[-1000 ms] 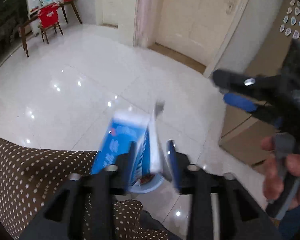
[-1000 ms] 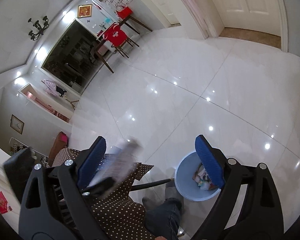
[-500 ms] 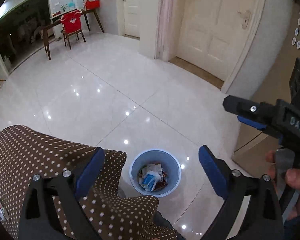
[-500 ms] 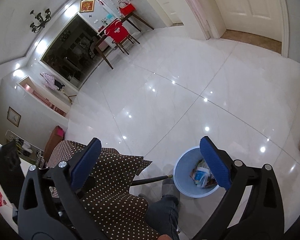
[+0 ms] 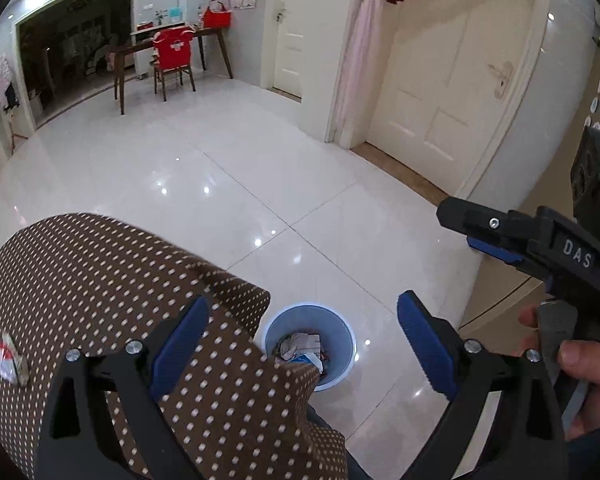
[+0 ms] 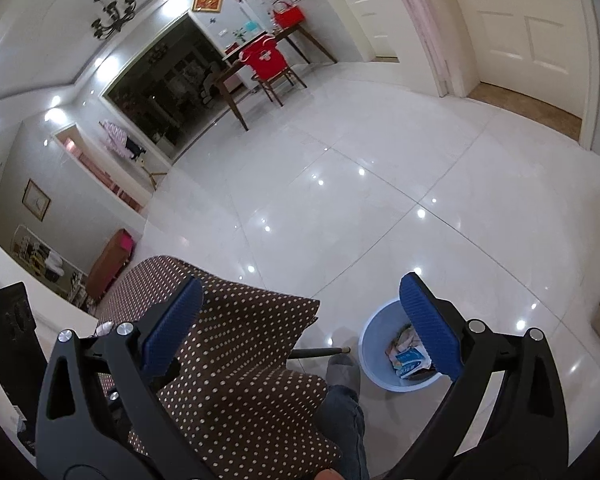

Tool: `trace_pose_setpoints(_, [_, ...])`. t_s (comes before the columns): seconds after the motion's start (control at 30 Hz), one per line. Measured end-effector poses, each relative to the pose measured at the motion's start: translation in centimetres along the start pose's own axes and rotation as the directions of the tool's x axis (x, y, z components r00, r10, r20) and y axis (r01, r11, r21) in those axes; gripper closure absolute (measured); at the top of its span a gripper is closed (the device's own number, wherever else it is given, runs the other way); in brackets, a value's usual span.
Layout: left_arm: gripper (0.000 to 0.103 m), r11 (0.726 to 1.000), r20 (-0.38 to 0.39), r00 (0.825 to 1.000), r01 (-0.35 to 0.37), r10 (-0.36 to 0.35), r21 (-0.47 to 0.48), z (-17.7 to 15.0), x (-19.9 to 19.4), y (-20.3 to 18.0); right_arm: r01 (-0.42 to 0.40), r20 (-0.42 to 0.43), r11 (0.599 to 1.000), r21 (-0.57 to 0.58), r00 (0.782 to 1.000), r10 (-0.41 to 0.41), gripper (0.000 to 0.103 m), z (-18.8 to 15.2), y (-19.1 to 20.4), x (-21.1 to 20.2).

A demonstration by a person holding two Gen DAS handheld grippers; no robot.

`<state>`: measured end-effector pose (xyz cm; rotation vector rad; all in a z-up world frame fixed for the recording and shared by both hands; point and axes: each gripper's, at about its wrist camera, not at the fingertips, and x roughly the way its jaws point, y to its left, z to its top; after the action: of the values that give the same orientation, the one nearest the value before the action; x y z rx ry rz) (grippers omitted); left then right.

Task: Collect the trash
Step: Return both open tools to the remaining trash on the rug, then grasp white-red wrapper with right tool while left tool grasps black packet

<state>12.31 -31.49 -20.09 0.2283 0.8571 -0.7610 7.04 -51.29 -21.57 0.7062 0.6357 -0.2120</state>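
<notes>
A light blue trash bin [image 5: 342, 330] stands on the white tiled floor beside a table covered in a brown polka-dot cloth [image 5: 100, 280]. It holds paper scraps and a blue carton [image 6: 410, 360]. My left gripper [image 5: 302, 344] is open and empty, high above the bin. My right gripper [image 6: 300, 326] is open and empty too, above the table edge and bin [image 6: 370, 350]. The right gripper also shows at the right of the left wrist view [image 5: 496, 240]. A small red-and-white wrapper [image 5: 10, 360] lies on the cloth at the left.
A person's leg and grey sock [image 6: 342, 374] sit between table and bin. A thin dark rod [image 6: 320, 352] sticks out from under the cloth. A desk with a red-covered chair [image 5: 172, 56] stands far back. White doors [image 5: 444, 92] are on the right.
The left gripper opened and dropped the blue carton into the bin. Both grippers then rose and pulled back, so the bin looks smaller and more of the table shows.
</notes>
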Motion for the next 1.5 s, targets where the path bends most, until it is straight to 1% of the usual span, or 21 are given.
trace_pose_setpoints(0.13, [0.01,0.999,0.043,0.999,-0.024,0.025,-0.028,-0.9,-2.3,1.9,-0.01,0.0,0.999,-0.034,1.0,0.01,0.006,-0.1,2.0,-0.1])
trace_pose_setpoints(0.37, [0.01,0.991,0.101,0.991,-0.08,0.091,-0.106,-2.9,-6.2,6.6,-0.051,-0.026,0.99,-0.128,0.999,0.048,0.006,-1.3,7.6,1.1])
trace_pose_setpoints(0.53, [0.01,0.97,0.12,0.979,-0.139,0.165,-0.2,-5.6,-9.2,11.3,-0.107,-0.094,0.971,-0.215,0.992,0.088,0.006,-3.2,12.7,3.6])
trace_pose_setpoints(0.63, [0.01,0.952,0.117,0.969,-0.184,0.217,-0.245,-7.2,-10.7,14.0,-0.159,-0.149,0.946,-0.284,0.981,0.12,0.006,-4.9,17.1,5.6])
trace_pose_setpoints(0.67, [0.01,0.942,0.113,0.964,-0.204,0.241,-0.267,-7.9,-11.2,15.3,-0.174,-0.163,0.938,-0.3,0.978,0.129,0.006,-5.4,18.1,6.1])
trace_pose_setpoints(0.77, [0.01,0.915,0.099,0.954,-0.238,0.283,-0.327,-9.8,-12.6,18.5,-0.224,-0.213,0.906,-0.359,0.965,0.155,0.006,-7.2,22.0,8.1])
trace_pose_setpoints(0.9, [0.01,0.877,0.081,0.939,-0.279,0.335,-0.392,-12.3,-14.4,22.7,-0.272,-0.278,0.861,-0.43,0.947,0.161,0.006,-9.7,26.6,10.8])
trace_pose_setpoints(0.93, [0.01,0.868,0.076,0.935,-0.289,0.347,-0.405,-12.9,-14.9,23.7,-0.288,-0.299,0.843,-0.454,0.941,0.161,0.006,-10.5,27.9,11.6])
trace_pose_setpoints(1.0, [0.01,0.852,0.068,0.928,-0.304,0.366,-0.426,-13.4,-15.3,25.1,-0.307,-0.319,0.817,-0.489,0.934,0.16,0.006,-12.1,29.8,12.3])
trace_pose_setpoints(1.03, [0.01,0.844,0.066,0.925,-0.31,0.374,-0.438,-14.2,-15.8,26.0,-0.316,-0.33,0.802,-0.507,0.931,0.158,0.006,-12.8,30.7,12.7])
trace_pose_setpoints(1.07, [0.01,0.831,0.062,0.92,-0.318,0.386,-0.456,-14.8,-16.2,27.0,-0.326,-0.341,0.784,-0.527,0.927,0.156,0.006,-13.4,31.7,13.2])
trace_pose_setpoints(1.13, [0.01,0.817,0.056,0.916,-0.326,0.398,-0.476,-15.6,-16.6,28.2,-0.338,-0.352,0.753,-0.565,0.924,0.15,0.006,-14.6,33.3,14.0])
trace_pose_setpoints(1.17, [0.01,0.806,0.05,0.912,-0.334,0.408,-0.488,-16.0,-16.8,28.8,-0.344,-0.36,0.729,-0.592,0.922,0.143,0.007,-15.3,34.3,14.5])
trace_pose_setpoints(1.2, [0.01,0.799,0.047,0.908,-0.34,0.416,-0.496,-16.3,-17.1,29.4,-0.348,-0.366,0.716,-0.605,0.92,0.139,0.007,-15.8,35.0,14.9])
trace_pose_setpoints(1.27, [0.01,0.784,0.026,0.898,-0.369,0.439,-0.498,-17.0,-17.2,30.5,-0.373,-0.389,0.683,-0.628,0.911,0.141,0.014,-16.8,36.2,15.9])
trace_pose_setpoints(1.33, [0.01,0.774,0.004,0.889,-0.396,0.458,-0.494,-17.3,-17.0,31.1,-0.384,-0.4,0.655,-0.651,0.907,0.134,0.019,-17.5,36.9,16.5])
trace_pose_setpoints(1.37, [0.01,0.77,-0.003,0.887,-0.402,0.462,-0.495,-17.5,-16.8,31.6,-0.382,-0.399,0.628,-0.678,0.909,0.121,0.024,-18.1,37.5,17.1])
trace_pose_setpoints(1.4, [0.01,0.766,0.0,0.889,-0.395,0.458,-0.508,-17.7,-16.9,32.2,-0.373,-0.396,0.61,-0.7,0.912,0.104,0.027,-18.6,37.7,17.5])
trace_pose_setpoints(1.43, [0.01,0.76,-0.001,0.891,-0.387,0.453,-0.522,-17.9,-17.0,32.7,-0.363,-0.395,0.59,-0.721,0.915,0.08,0.034,-19.2,38.0,18.0])
trace_pose_setpoints(1.47, [0.01,0.756,-0.003,0.891,-0.387,0.454,-0.528,-18.0,-17.0,33.1,-0.365,-0.408,0.578,-0.729,0.911,0.06,0.042,-19.7,38.0,18.9])
trace_pose_setpoints(1.5, [0.01,0.753,-0.007,0.888,-0.394,0.46,-0.527,-18.0,-16.9,33.3,-0.37,-0.42,0.578,-0.728,0.906,0.052,0.044,-19.8,37.9,19.4])
